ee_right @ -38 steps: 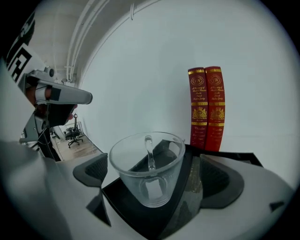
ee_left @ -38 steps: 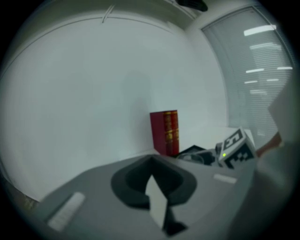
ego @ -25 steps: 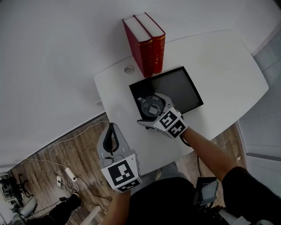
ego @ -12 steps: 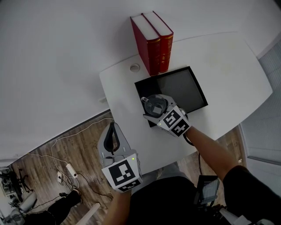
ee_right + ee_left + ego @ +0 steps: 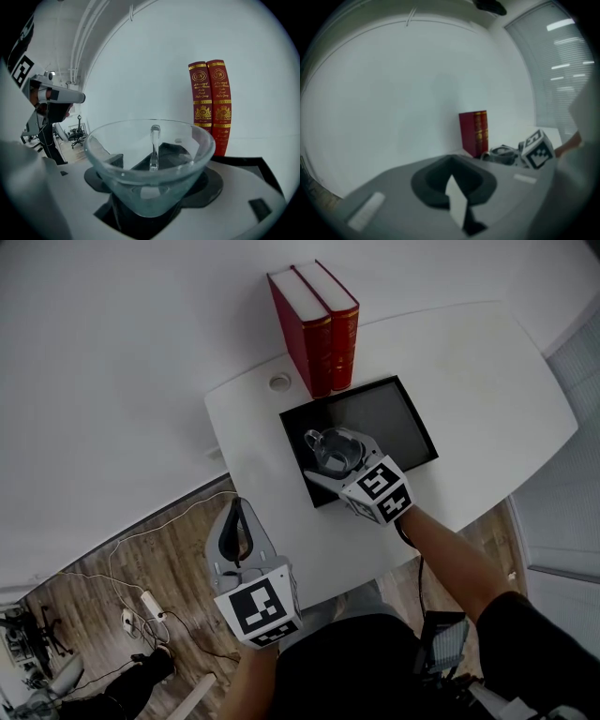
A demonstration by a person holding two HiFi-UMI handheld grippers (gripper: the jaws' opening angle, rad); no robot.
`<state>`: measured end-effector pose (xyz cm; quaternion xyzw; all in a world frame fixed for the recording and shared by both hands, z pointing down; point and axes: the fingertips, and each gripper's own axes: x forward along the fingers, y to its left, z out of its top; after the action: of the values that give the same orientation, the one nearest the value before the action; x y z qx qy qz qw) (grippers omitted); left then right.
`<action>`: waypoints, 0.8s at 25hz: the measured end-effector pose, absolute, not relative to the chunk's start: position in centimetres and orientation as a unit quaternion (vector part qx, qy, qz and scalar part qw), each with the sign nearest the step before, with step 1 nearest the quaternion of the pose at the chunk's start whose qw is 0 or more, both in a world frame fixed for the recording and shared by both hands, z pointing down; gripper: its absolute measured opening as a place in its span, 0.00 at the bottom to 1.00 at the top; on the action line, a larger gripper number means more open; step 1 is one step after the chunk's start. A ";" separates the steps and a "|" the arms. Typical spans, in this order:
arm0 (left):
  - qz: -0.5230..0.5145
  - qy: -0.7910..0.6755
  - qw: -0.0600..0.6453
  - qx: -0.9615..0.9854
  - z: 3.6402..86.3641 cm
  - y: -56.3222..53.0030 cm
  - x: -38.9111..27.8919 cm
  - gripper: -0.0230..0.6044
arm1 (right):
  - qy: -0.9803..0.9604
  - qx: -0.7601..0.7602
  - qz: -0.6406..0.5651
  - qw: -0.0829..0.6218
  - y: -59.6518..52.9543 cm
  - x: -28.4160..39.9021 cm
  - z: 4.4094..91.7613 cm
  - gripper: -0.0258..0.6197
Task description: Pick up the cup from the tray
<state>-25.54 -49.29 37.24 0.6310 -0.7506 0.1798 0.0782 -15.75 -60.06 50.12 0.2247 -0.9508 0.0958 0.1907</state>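
Note:
A clear glass cup (image 5: 335, 448) with a handle sits between the jaws of my right gripper (image 5: 339, 461), over the near left part of the black tray (image 5: 389, 416). Those jaws have just been closing, and they are shut on the cup. In the right gripper view the cup (image 5: 150, 159) fills the space between the jaws of the right gripper (image 5: 149, 199), with the tray's edge (image 5: 255, 162) behind it. My left gripper (image 5: 237, 521) hangs off the table's near left side over the floor, its tips together and nothing in them. In the left gripper view the left gripper (image 5: 454, 187) points toward the distant cup (image 5: 502, 152).
Two red books (image 5: 314, 324) stand upright at the tray's far left corner, also seen as red books (image 5: 210, 103) behind the cup. The white table (image 5: 478, 362) has a round hole (image 5: 279, 383) near the books. Cables (image 5: 141, 606) lie on the wooden floor, lower left.
The right gripper's jaws have closed round the cup and lifted it a little above the tray. The left gripper has stayed where it was.

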 end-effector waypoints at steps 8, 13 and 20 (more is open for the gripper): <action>0.175 -0.740 0.068 0.646 36.8 -49.9 -24.8 0.04 | -0.956 0.239 0.095 0.141 -60.3 -15.5 45.2 0.66; 0.164 -0.733 0.060 0.657 35.9 -50.4 -24.1 0.04 | -0.959 0.246 0.083 0.117 -59.9 -15.2 41.4 0.66; 0.138 -0.723 0.042 0.675 33.5 -51.0 -23.0 0.04 | -0.958 0.266 0.066 0.089 -59.3 -14.4 35.3 0.66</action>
<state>-23.05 -51.00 33.54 0.6750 -0.7235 0.1383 0.0424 -14.44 -59.29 35.27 0.2660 -0.9577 0.0655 0.0886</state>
